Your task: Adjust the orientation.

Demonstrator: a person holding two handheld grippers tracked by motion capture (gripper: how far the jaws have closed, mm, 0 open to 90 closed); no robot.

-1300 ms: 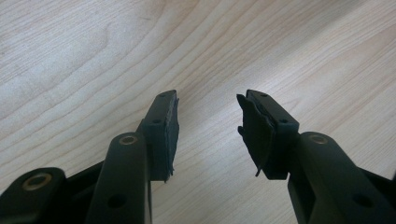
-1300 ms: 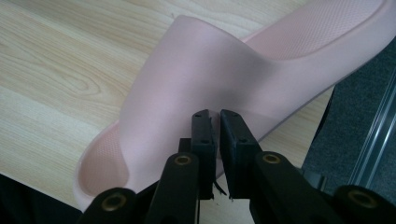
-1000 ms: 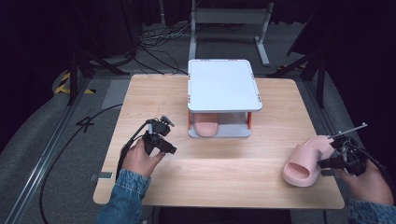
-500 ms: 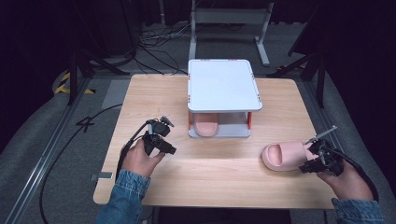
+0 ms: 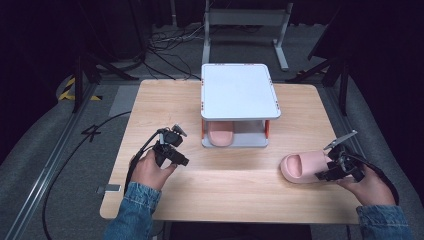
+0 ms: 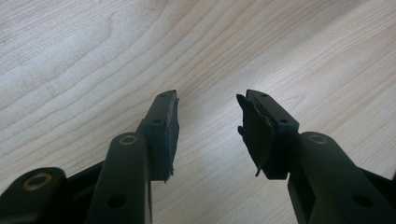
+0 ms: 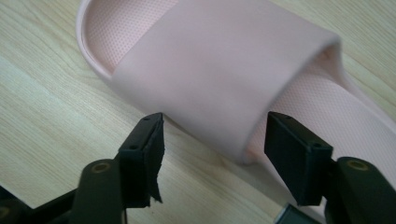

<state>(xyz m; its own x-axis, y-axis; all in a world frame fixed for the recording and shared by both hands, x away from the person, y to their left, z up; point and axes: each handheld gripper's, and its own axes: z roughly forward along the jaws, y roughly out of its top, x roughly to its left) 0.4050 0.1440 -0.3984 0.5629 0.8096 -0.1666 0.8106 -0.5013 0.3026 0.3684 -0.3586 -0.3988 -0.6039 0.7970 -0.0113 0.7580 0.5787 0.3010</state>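
Two hand-held grippers are shown over a wooden table (image 5: 235,185). The right gripper (image 7: 212,140) is seen with its jaws spread, one at each side of the strap of a pink slipper (image 7: 224,70) that lies flat on the table's right part, sole down; no contact with the pads is visible. The left gripper (image 6: 208,116) is held spread over bare wood, gripping nothing. A second pink slipper (image 5: 220,135) is stored under a white two-tier rack (image 5: 237,90) at the table's centre.

No readable text, label, brand or number showed anywhere; only yellow-and-black hazard striping (image 5: 66,88) marked the floor, far beyond the left gripper (image 5: 176,152).
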